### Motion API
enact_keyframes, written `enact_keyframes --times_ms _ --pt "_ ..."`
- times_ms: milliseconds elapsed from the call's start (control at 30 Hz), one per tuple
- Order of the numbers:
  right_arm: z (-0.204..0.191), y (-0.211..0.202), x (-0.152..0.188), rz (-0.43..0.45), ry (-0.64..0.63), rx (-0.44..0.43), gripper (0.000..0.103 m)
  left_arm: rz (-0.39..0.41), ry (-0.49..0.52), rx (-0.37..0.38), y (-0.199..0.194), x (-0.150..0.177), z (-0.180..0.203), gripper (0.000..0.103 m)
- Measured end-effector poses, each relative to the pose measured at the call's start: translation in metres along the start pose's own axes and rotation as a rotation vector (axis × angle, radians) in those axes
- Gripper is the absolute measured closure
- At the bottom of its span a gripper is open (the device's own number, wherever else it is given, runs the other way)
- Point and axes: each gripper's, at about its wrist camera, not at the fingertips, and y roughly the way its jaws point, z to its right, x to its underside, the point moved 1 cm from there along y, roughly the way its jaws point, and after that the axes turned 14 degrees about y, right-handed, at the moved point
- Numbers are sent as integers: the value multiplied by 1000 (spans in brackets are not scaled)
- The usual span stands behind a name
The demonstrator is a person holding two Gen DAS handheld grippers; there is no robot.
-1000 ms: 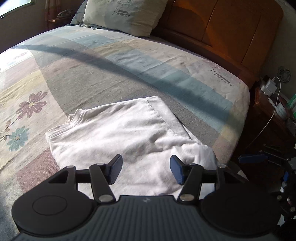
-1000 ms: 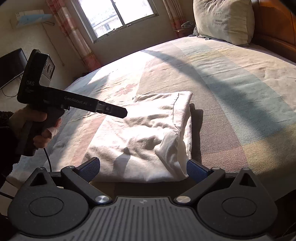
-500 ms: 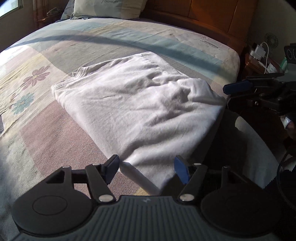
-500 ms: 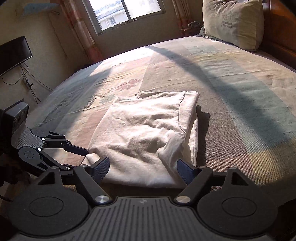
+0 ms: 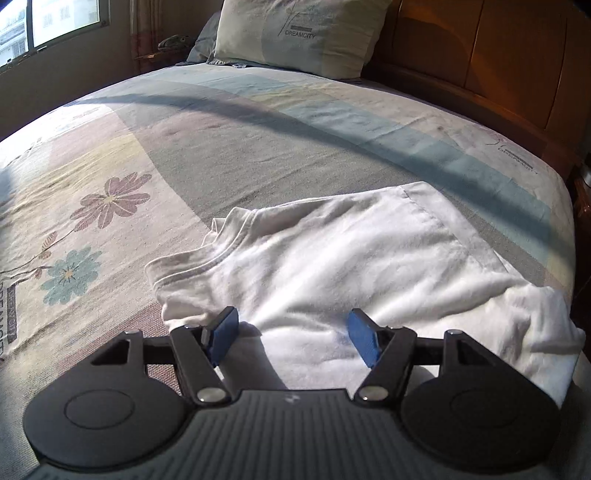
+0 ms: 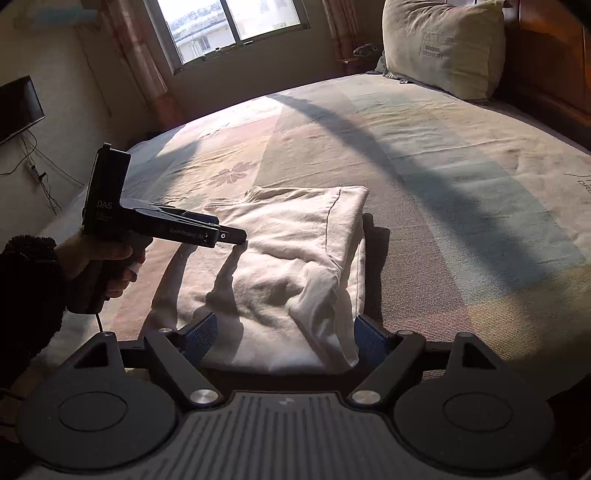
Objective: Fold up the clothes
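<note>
Both views look down and forward along their own fingers, low and close over the bed [image 5: 258, 147]. The left wrist view faces the headboard [image 5: 480, 55] and pillow [image 5: 303, 33]; the right wrist view faces the window [image 6: 236, 22]. They share the folded white garment [image 5: 351, 258], bedspread and pillow.

Pillow [image 5: 299, 37] at the far end of the bed: "DREAMCITY" printed under a thin line logo; same print, smaller, in the right wrist view [image 6: 441, 46].

Bedspread [image 5: 258, 140]: "DREAMCITY" with the same logo near its far right corner, and again running sideways along its near left edge, only partly readable there.

Left tool [image 6: 236, 236], seen from the right wrist camera: "DAS" on the upright block, smaller lines below unreadable; "GenRobot.AI" along the side of the body.
</note>
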Motion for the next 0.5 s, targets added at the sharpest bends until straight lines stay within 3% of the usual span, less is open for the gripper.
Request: enact_keyframes --times_ms 200,367,400,500 --pt "12 15 -7 -23 26 0 17 -1 -17 -71 -28 6 -15 38" --pt "-2 22 -14 -9 12 -22 17 110 -7 -9 -16 -19 -17 37" --pt "-4 23 -14 -10 9 -23 17 107 -4 8 -8 -22 -17 37" --pt "-6 22 -15 -9 -7 -4 17 42 -67 -46 11 -18 -30 35"
